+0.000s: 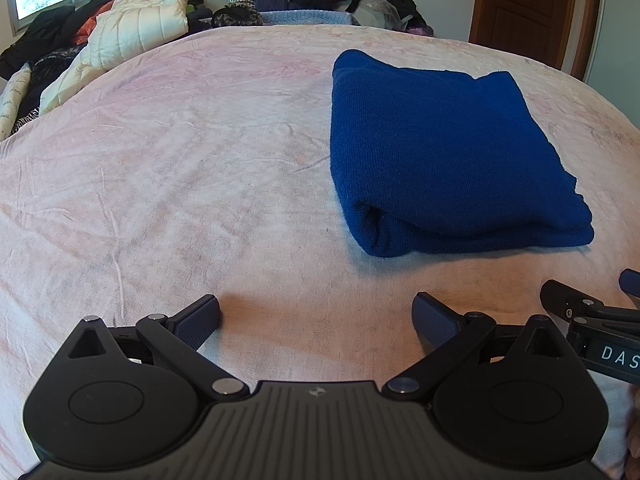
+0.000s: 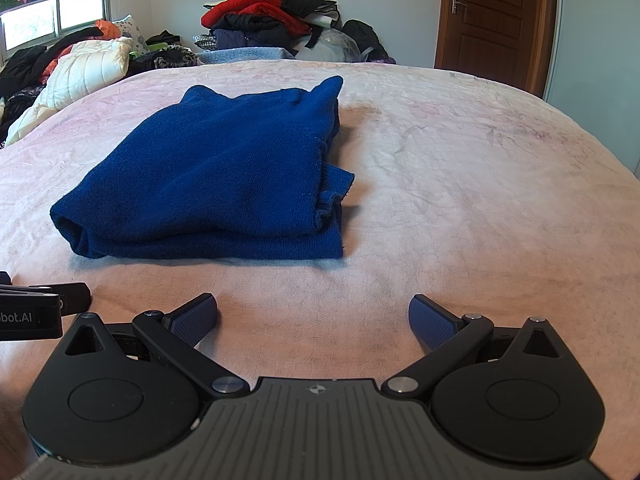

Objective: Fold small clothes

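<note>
Folded blue garment (image 1: pixel 452 152) on the pink bed (image 1: pixel 200 160); both claws spread wide, holding nothing.

Left claw (image 1: pixel 316 318) sees it at 1 o'clock, right claw (image 2: pixel 314 318) at 11; only the right view shows its ragged layered edge.

Each gripper was matte black: the left gripper (image 1: pixel 316 316) and the right gripper (image 2: pixel 314 316) shared a ribbed central plate bearing a small cross emblem, flanked by round discs. Silver rivets pinned the linkage arms, and the fingers (image 1: pixel 200 320) wore textured blue pads.
</note>
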Available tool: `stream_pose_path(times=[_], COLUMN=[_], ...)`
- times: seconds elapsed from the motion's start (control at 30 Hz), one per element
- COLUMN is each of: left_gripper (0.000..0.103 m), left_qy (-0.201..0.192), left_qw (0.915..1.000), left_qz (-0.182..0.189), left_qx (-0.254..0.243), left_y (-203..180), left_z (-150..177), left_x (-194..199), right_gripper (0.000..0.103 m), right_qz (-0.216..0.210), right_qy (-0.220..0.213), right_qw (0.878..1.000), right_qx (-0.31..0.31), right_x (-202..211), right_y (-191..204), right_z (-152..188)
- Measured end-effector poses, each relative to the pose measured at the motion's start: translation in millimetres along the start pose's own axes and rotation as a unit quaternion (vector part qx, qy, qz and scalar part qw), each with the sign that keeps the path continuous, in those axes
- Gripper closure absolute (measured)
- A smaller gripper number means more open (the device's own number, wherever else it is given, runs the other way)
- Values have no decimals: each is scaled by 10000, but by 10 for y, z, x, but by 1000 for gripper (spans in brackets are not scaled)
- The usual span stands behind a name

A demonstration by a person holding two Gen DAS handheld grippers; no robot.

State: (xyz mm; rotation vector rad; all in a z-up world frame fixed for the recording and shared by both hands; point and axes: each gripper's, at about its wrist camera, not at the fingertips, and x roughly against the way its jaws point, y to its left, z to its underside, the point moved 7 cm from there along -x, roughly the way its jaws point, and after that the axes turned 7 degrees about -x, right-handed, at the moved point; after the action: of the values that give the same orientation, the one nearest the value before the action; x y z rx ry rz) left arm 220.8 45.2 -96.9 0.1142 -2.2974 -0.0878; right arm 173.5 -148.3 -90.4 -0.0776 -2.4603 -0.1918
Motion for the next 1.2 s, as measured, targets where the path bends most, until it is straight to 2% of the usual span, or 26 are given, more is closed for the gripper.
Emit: stream_pose_path(times=[1.2], left_gripper=[0], left_qy=[-1], left_qw=[10000], left_qz=[5], left_qx=[74], left_y=[4], left_z=[13], left_x=[-4], right_gripper=[0], right_qz=[0], right_qy=[-3], right_qw=[10000], right_qx=[-1], right_x=[1], right_y=[1], right_z=[2])
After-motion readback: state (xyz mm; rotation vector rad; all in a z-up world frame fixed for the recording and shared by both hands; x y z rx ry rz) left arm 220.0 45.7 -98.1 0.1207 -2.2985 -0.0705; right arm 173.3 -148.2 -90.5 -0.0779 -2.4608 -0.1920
